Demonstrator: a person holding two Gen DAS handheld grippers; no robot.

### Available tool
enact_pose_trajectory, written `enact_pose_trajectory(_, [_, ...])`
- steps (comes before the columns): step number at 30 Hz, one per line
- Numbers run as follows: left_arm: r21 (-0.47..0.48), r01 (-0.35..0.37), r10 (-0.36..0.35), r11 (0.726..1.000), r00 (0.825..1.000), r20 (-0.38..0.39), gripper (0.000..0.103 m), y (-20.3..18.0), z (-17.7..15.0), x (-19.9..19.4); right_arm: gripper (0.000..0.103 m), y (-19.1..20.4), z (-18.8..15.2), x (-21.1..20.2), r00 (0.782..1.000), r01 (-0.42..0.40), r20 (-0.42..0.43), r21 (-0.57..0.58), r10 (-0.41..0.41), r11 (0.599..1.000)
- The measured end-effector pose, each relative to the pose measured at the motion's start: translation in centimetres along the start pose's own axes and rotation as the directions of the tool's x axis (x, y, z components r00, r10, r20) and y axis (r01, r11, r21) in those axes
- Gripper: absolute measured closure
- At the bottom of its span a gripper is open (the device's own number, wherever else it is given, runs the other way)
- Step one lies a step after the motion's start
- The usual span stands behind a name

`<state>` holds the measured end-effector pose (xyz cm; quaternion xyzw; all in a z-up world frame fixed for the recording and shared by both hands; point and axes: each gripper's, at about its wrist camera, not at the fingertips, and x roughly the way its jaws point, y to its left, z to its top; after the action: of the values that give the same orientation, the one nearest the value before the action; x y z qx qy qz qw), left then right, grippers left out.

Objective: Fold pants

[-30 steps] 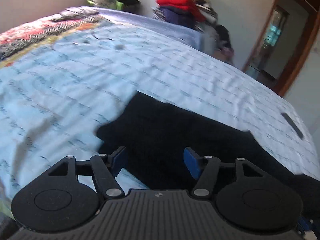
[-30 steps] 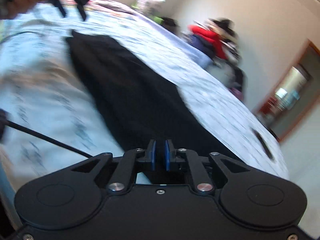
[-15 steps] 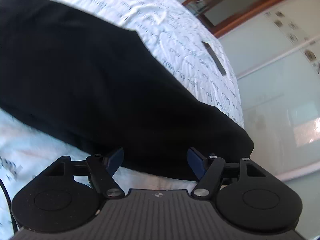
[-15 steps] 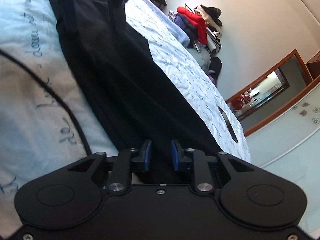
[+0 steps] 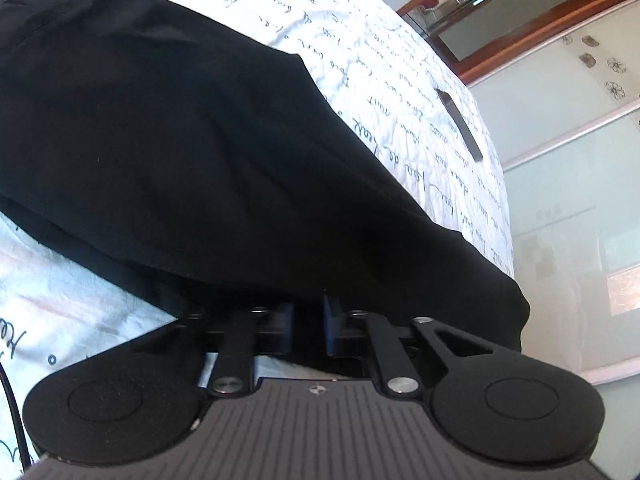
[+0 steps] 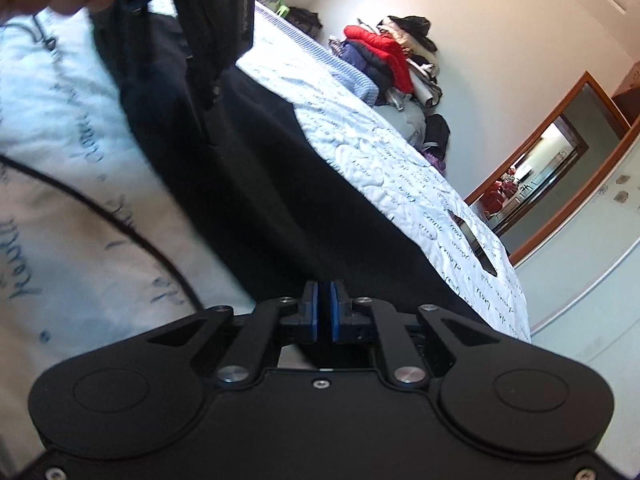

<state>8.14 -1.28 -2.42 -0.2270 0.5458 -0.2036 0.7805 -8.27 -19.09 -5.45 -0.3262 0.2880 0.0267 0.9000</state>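
Black pants (image 5: pixel 192 152) lie spread along a bed with a white script-print cover (image 5: pixel 392 80). My left gripper (image 5: pixel 308 326) has its jaws closed on the near edge of the pants, and the cloth bulges over the fingers. In the right wrist view the pants (image 6: pixel 280 200) run away from me. My right gripper (image 6: pixel 323 312) is shut on the near edge of the pants, its blue pads nearly together. The left gripper's body (image 6: pixel 216 20) and the hand holding it show at the upper left of the right wrist view.
A dark flat strip (image 5: pixel 460 124) lies on the cover near the bed's far edge. A pile of clothes with a red jacket (image 6: pixel 380 48) sits beyond the bed. A wood-framed doorway (image 6: pixel 560 152) and pale wardrobe panels stand to the right. A black cable (image 6: pixel 120 208) crosses the cover.
The left gripper swung down to the pants' near edge and closed its jaws on the cloth. The right gripper opened slightly half a second ago and is shut on the edge now.
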Motion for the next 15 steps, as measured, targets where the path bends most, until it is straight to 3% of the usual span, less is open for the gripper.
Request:
enact_pose_trajectory(10, [0.087, -0.027, 0.028, 0.996, 1.000, -0.013, 0.100, 0.7, -1.1, -0.4, 0.103, -0.7, -0.7, -0.6, 0.999, -0.013, -0.048, 0.039, 0.015, 0.999])
enact_pose_trajectory(13, [0.123, -0.028, 0.028, 0.992, 1.000, 0.000, 0.100, 0.4, -1.7, -1.1, 0.102, -3.0, -1.1, -1.1, 0.999, -0.012, -0.031, 0.202, 0.018, 0.979])
enact_pose_trajectory(15, [0.147, -0.039, 0.038, 0.988, 0.999, 0.010, 0.100, 0.2, -1.8, -1.5, 0.098, -5.4, -2.3, -1.3, 1.000, 0.000, -0.019, 0.382, 0.008, 0.924])
